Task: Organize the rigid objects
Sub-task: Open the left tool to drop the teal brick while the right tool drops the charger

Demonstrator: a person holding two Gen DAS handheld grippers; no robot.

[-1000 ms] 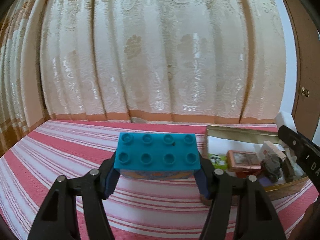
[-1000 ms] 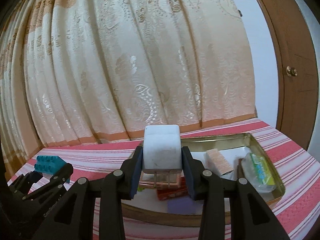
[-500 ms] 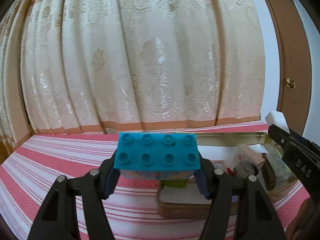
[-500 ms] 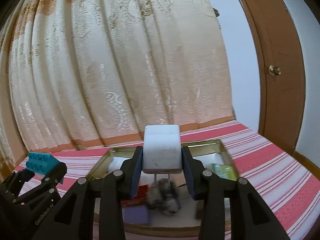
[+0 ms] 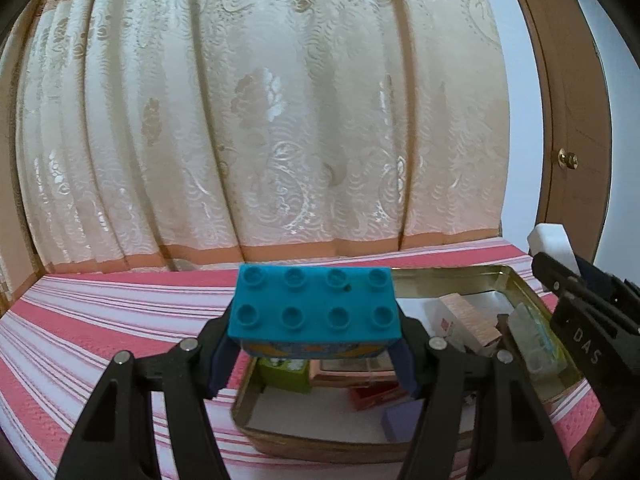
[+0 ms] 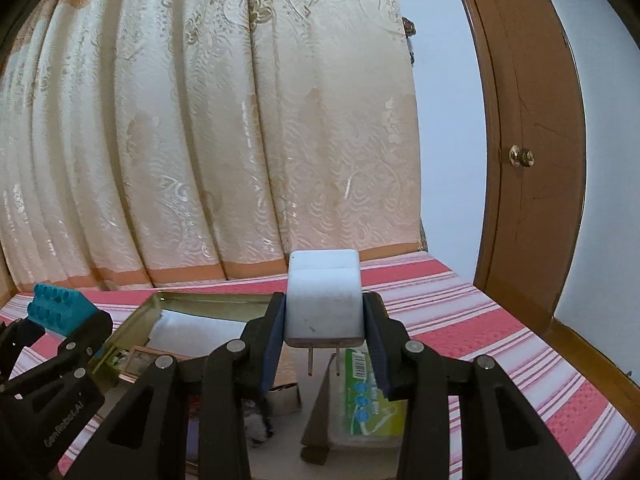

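**Both grippers loaded above the gold tin**

The left gripper (image 5: 314, 354) is clamped on a teal toy brick (image 5: 314, 306), its pads pressing the brick's two short ends. The brick sits studs up, eight studs in two rows, and hangs in the air over the near left corner of the gold tin (image 5: 516, 276). In the right wrist view the same brick (image 6: 56, 306) shows at the far left, above the tin's left rim.

The right gripper (image 6: 324, 344) is closed partway on a white plug adapter (image 6: 323, 294), gripping it by its sides. The adapter's two metal prongs (image 6: 310, 360) point down toward the tin. It is held above the tin's right half. From the left wrist view the adapter (image 5: 550, 242) peeks out at the right edge, above the tin's far right corner.

The tin lies on a surface covered with a red and white striped cloth (image 5: 100, 320). Inside the tin are a green box (image 5: 282, 372) at the near left, a purple block (image 5: 402, 422) at the near edge, a tan wood-grain box (image 5: 472, 318) toward the middle, and a clear packet with green print (image 6: 366, 396) along the right side. Something dark and fuzzy (image 6: 258, 426) lies near the tin's centre; what it is cannot be told.

Behind the tin hangs a cream patterned curtain (image 5: 280, 120). To the right of the tin stands a brown door (image 6: 532, 140) with a brass knob (image 6: 521, 156).
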